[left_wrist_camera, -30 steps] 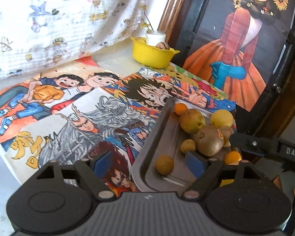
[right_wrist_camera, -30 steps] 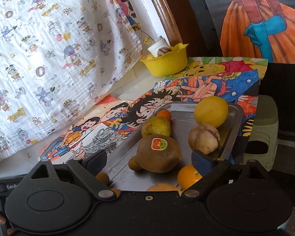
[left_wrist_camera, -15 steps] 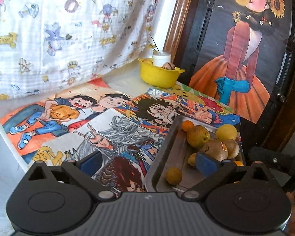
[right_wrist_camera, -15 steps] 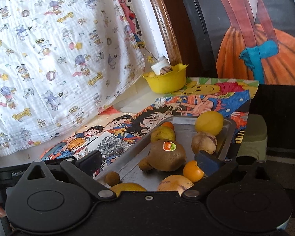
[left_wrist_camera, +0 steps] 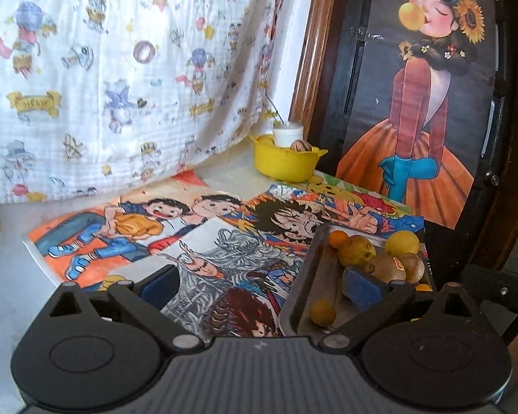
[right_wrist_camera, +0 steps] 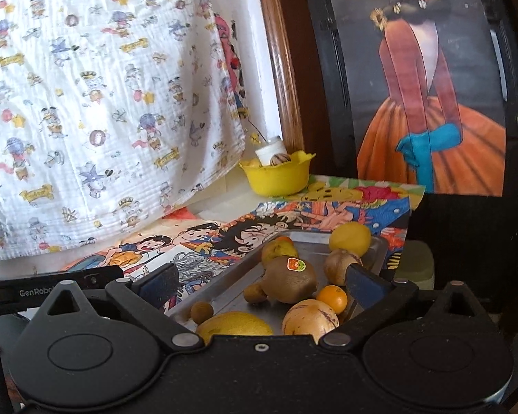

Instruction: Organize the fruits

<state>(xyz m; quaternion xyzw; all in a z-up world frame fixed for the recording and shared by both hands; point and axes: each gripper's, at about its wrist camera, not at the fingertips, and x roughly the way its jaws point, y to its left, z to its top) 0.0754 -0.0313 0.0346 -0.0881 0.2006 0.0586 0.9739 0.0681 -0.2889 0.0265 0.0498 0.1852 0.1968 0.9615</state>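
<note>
A metal tray (right_wrist_camera: 231, 286) on the table's right side holds several fruits: a brown kiwi with a sticker (right_wrist_camera: 288, 279), a yellow lemon (right_wrist_camera: 350, 238), a small orange (right_wrist_camera: 331, 298), a striped pale melon (right_wrist_camera: 309, 321) and a small brown fruit (right_wrist_camera: 202, 312). My right gripper (right_wrist_camera: 262, 284) hovers open just in front of the tray, pads touching nothing. My left gripper (left_wrist_camera: 259, 288) is open above the drawings, left of the tray (left_wrist_camera: 304, 296). Its right finger (left_wrist_camera: 361, 291) partly hides the kiwi (left_wrist_camera: 386, 269). A small yellow fruit (left_wrist_camera: 323, 312) lies near the tray's front.
A yellow bowl (left_wrist_camera: 285, 164) with a white jar and a round object stands at the back by the wooden frame. Cartoon drawings (left_wrist_camera: 127, 231) cover the table. A printed cloth (left_wrist_camera: 103, 86) hangs on the left. A painted poster (left_wrist_camera: 424, 120) stands on the right.
Both grippers have drawn back from the tray and tilted upward, so the fruits look smaller and farther away. Their jaws stand wider than a second ago.
</note>
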